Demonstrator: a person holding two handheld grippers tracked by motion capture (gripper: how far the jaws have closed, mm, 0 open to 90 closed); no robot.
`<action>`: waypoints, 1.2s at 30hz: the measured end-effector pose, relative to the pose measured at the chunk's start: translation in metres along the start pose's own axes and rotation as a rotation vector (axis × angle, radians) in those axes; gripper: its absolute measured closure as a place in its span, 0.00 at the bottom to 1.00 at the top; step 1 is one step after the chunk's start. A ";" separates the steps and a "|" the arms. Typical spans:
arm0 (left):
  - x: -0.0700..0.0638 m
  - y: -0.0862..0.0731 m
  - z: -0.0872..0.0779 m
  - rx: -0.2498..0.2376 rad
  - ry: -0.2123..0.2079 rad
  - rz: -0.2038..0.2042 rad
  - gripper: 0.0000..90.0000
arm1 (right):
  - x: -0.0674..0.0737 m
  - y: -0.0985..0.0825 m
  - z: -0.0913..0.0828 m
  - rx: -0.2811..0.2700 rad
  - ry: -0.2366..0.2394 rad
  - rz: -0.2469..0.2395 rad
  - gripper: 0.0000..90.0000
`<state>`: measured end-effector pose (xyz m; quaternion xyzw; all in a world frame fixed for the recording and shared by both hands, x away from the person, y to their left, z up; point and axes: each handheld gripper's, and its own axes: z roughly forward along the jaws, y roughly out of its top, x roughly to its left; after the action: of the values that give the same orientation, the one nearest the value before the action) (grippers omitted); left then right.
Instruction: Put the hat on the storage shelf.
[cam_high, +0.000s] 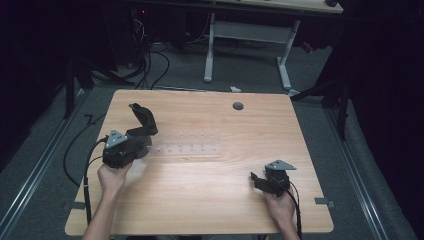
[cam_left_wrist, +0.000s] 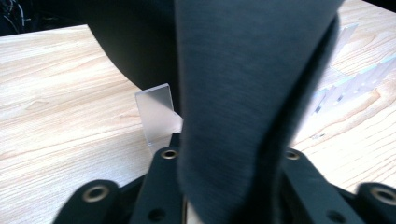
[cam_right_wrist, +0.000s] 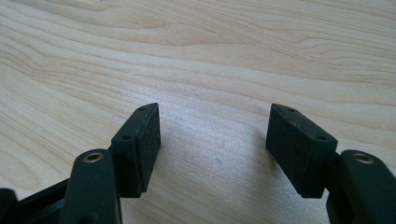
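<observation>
My left gripper (cam_high: 141, 134) is at the table's left, shut on a dark grey flat piece (cam_high: 143, 118) that sticks up and away from it. Seen from the left gripper view, this dark piece (cam_left_wrist: 243, 93) rises between the jaws and hides most of what lies ahead. Just behind it stands a small frosted clear plate (cam_left_wrist: 158, 114). A clear plastic rack (cam_high: 187, 143) lies flat mid-table, right of the left gripper; the same rack (cam_left_wrist: 357, 79) also shows at the right of the left gripper view. Near the front right, my right gripper (cam_high: 258, 180) (cam_right_wrist: 215, 140) hangs open over bare wood with nothing between its pads.
The wooden table (cam_high: 210, 200) has a grey round cable hole (cam_high: 238, 106) near its far edge. Behind the table, a white-legged desk (cam_high: 247, 35) stands on the carpet, and cables (cam_high: 150, 65) lie on the floor to the left.
</observation>
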<state>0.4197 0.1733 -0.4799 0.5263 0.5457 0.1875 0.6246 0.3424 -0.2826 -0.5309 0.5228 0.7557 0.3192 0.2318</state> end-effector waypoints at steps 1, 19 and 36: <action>0.000 0.002 -0.001 -0.004 0.002 -0.014 0.74 | 0.000 0.000 0.000 0.000 0.000 0.000 0.40; 0.008 0.001 -0.030 0.012 0.026 -0.111 0.43 | 0.000 0.000 0.000 0.000 0.000 0.000 0.40; 0.011 -0.018 -0.058 0.027 0.024 -0.174 0.42 | 0.000 0.000 0.000 0.000 0.000 0.000 0.40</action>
<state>0.3661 0.2015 -0.4924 0.4831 0.5993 0.1315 0.6246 0.3424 -0.2826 -0.5309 0.5228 0.7557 0.3192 0.2317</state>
